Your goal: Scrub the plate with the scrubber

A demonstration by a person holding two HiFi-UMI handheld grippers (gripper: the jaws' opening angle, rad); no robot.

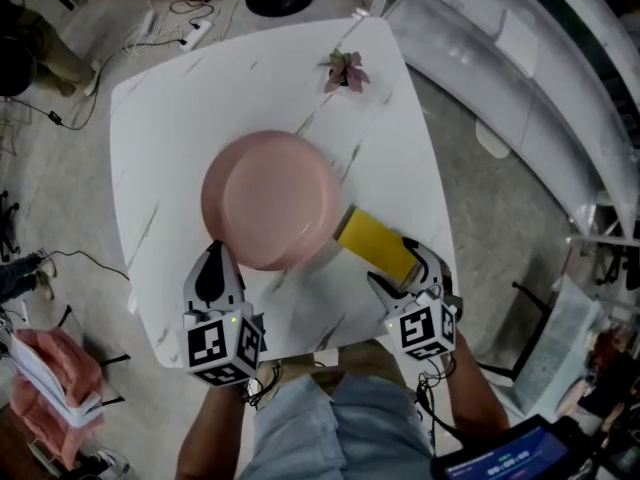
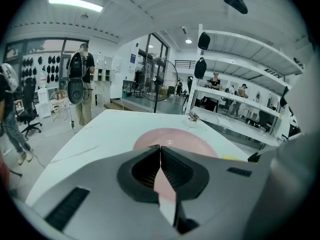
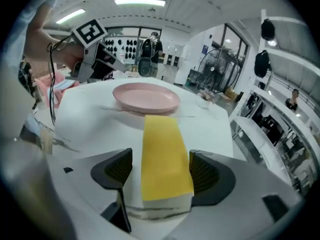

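Your left gripper (image 1: pixel 214 260), with its square-marker cube, holds its jaws closed at the pink plate's (image 1: pixel 268 198) near rim, grip unclear, while your right gripper's (image 3: pixel 160 165) jaws stand wide around the yellow scrubber (image 3: pixel 161 139) just beside the plate.

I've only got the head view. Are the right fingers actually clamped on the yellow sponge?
Observer: No. The right gripper is open; the sponge sits between its fingers with a gap at one pad.
Operator: Left side?
Observer: The left gripper is shut, with the pink plate rim between its fingers.
Operator: Anyone close by?
Observer: One person with a backpack stands beyond the far end of the table.
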